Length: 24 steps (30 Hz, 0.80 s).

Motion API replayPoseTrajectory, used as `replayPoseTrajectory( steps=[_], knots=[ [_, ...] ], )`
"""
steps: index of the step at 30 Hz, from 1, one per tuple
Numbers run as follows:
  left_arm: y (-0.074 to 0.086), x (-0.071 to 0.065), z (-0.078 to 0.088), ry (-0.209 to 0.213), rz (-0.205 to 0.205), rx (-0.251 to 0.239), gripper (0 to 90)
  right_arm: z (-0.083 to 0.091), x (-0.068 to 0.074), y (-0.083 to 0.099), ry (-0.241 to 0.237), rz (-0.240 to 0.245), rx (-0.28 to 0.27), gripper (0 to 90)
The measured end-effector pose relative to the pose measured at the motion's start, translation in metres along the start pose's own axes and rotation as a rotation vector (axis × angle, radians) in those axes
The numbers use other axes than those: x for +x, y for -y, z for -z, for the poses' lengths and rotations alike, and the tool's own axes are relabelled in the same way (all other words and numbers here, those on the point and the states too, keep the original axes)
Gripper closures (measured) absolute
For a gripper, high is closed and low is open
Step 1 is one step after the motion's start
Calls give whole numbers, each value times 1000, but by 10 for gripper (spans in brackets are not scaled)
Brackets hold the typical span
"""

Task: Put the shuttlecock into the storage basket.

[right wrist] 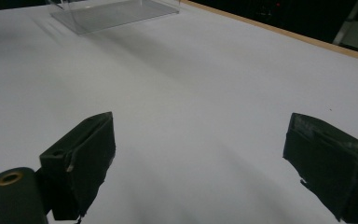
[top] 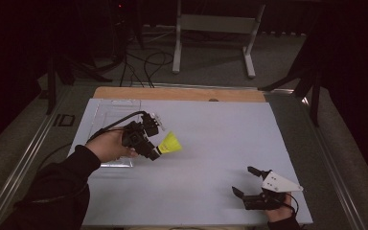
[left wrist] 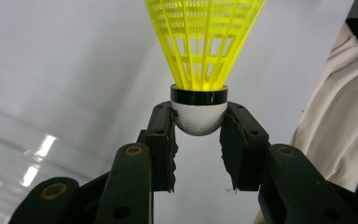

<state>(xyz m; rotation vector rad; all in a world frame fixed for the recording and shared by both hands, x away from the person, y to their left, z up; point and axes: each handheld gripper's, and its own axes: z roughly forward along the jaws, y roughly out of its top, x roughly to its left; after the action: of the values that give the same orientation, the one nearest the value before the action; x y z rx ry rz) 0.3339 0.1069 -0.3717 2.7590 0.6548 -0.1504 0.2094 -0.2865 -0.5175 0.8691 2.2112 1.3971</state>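
Observation:
A yellow plastic shuttlecock [top: 170,143] with a white cork base and a black band hangs above the table's left half, skirt pointing right. My left gripper [top: 156,150] is shut on that cork base; in the left gripper view the cork [left wrist: 199,116] sits clamped between the two black pads, with the yellow skirt [left wrist: 205,42] rising past the top edge. My right gripper [top: 243,181] rests at the near right of the white table [top: 220,139]. Its jaws stand wide apart over bare table [right wrist: 200,140], nothing between them.
A clear plastic box [top: 109,115] lies on the table's far left, also seen as a clear box [right wrist: 112,11] in the right gripper view. A wooden strip [top: 182,93] edges the table's far side. Beyond it stand a metal frame [top: 215,28] and floor cables [top: 143,62].

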Motion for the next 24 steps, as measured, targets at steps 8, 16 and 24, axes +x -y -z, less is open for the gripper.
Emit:
replayPoseTrajectory(
  steps=[8, 16, 24],
  knots=[
    [7, 8, 18, -5, 31, -29, 665, 0, 0, 0, 2, -6, -2, 92],
    [12, 17, 33, -16, 71, -59, 665, 0, 0, 0, 3, -8, 1, 92],
    [23, 29, 47, -42, 137, -85, 665, 0, 0, 0, 4, 0, -4, 92]
  ],
)
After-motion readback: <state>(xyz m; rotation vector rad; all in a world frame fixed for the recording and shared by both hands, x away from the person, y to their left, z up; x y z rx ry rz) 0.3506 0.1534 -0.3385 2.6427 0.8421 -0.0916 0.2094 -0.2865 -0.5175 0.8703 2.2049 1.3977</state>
